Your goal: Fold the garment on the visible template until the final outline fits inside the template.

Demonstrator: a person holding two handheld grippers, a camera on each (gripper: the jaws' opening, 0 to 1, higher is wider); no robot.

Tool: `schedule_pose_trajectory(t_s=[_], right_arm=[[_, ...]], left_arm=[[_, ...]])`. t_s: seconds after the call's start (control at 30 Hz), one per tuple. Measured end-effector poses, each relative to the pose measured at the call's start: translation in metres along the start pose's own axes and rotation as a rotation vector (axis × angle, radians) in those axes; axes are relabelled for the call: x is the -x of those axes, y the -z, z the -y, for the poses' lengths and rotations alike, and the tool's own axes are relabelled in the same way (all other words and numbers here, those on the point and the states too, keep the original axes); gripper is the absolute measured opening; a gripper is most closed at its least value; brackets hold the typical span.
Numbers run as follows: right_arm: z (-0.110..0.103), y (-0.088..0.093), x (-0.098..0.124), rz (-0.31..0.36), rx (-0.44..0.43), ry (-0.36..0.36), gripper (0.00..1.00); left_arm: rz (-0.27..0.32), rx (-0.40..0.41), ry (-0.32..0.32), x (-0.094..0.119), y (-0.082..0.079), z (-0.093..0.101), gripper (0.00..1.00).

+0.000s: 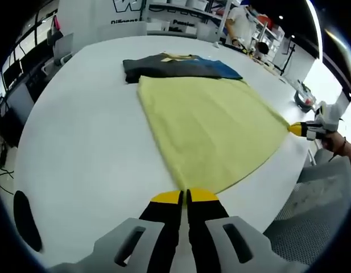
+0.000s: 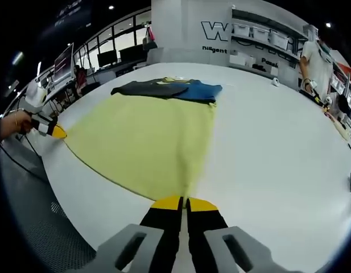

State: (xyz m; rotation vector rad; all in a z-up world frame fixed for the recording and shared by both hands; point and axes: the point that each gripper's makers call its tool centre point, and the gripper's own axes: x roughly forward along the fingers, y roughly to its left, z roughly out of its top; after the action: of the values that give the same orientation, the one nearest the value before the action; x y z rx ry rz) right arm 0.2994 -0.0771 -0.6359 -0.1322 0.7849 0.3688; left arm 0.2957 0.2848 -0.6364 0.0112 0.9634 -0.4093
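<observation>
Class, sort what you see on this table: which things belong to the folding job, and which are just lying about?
Job: yellow garment, left gripper and right gripper, each pinching a corner of it.
Lying about: dark and blue folded clothes, storage bins on shelves.

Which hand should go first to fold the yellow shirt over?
Neither clearly; they look evenly placed. The left gripper and the right gripper are each shut on a near corner of the yellow garment, pulled flat on the white table. Lifting both together looks best.

Garment (image 1: 212,128) on table (image 1: 90,148) — clothes (image 1: 175,66) behind
</observation>
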Motion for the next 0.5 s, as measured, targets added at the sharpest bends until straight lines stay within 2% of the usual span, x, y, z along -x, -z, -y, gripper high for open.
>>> schedule_pose_trajectory(t_s=[0.17, 0.5], right_arm=[[-0.008, 0.009, 0.006, -0.052, 0.009, -0.038, 0.0], [-0.022, 0.014, 0.023, -0.099, 0.03, -0.09, 0.0]], left_arm=[[-0.032, -0.046, -0.002, 0.006, 0.008, 0.001, 0.07], [-0.098, -0.045, -0.033, 0.014, 0.022, 0.001, 0.07]])
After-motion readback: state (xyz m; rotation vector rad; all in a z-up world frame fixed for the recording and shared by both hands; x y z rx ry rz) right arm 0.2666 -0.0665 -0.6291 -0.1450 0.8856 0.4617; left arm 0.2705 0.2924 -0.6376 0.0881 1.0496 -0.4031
